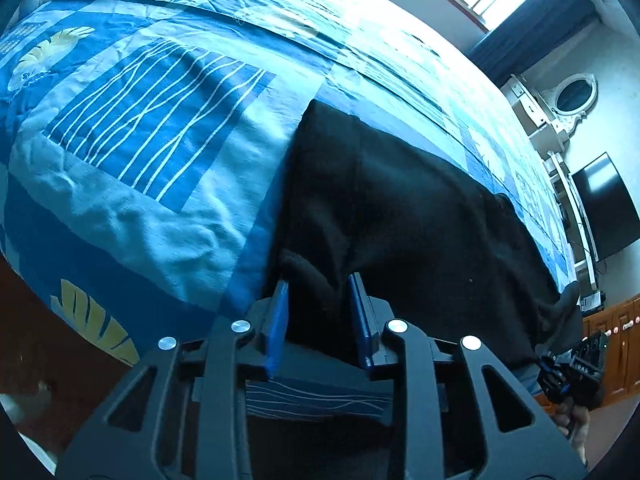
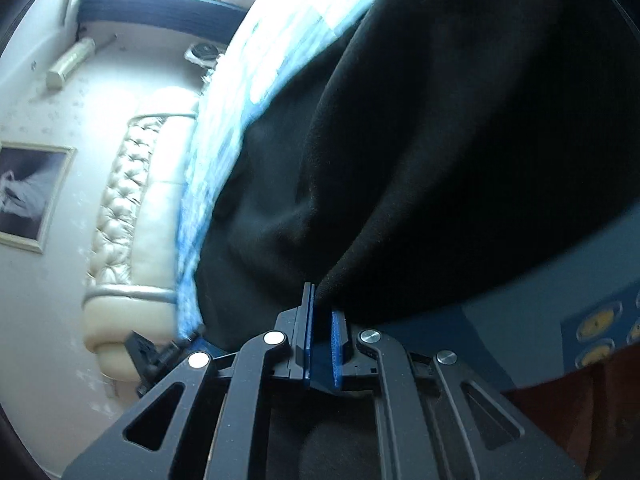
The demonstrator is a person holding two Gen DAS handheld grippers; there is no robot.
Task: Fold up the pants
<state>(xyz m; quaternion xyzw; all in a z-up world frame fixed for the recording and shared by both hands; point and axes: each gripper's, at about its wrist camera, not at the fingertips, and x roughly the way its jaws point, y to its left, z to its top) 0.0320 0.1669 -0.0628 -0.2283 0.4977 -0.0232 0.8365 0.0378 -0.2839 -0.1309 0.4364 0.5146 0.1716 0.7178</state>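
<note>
The left claw (image 1: 318, 288) gripped a thick bunch of the black pants (image 1: 400, 208); the right claw (image 2: 316, 300), nearly closed, pinched their edge. The pants lay on the bed (image 1: 160, 128), stretching lengthwise away from both claws.

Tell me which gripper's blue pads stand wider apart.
The left gripper: black pants bunch between its spread pads. The right gripper pinches just a thin edge.

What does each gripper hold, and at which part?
Both hold the black pants at the near edge: the left gripper on a thick bunch, the right gripper on a thin fold.
</note>
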